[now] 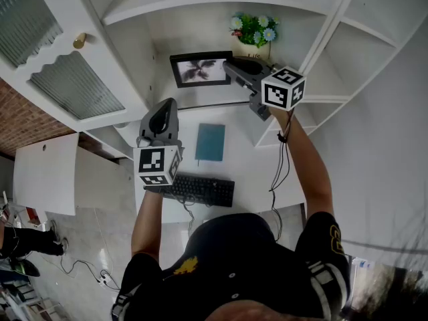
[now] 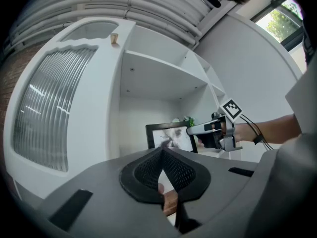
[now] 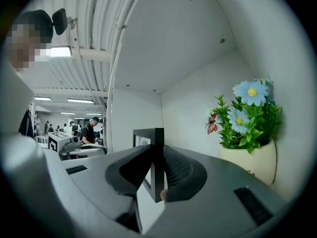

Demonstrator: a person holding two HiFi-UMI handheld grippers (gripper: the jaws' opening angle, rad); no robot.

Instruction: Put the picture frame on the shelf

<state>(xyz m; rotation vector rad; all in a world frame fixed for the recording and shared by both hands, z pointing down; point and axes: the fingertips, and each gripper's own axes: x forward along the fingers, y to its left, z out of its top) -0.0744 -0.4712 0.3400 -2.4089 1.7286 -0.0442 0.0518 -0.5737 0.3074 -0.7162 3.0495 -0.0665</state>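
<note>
Clamping the picture frame (image 3: 157,135), the right gripper (image 3: 156,157) stands beside a flowerpot (image 3: 250,161).

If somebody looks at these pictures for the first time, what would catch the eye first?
The black picture frame strikes first: the right gripper clamps its edge between its fingers, inside a compartment of the white shelf. Close beside it, in the same compartment, stands a potted plant with blue flowers.
</note>
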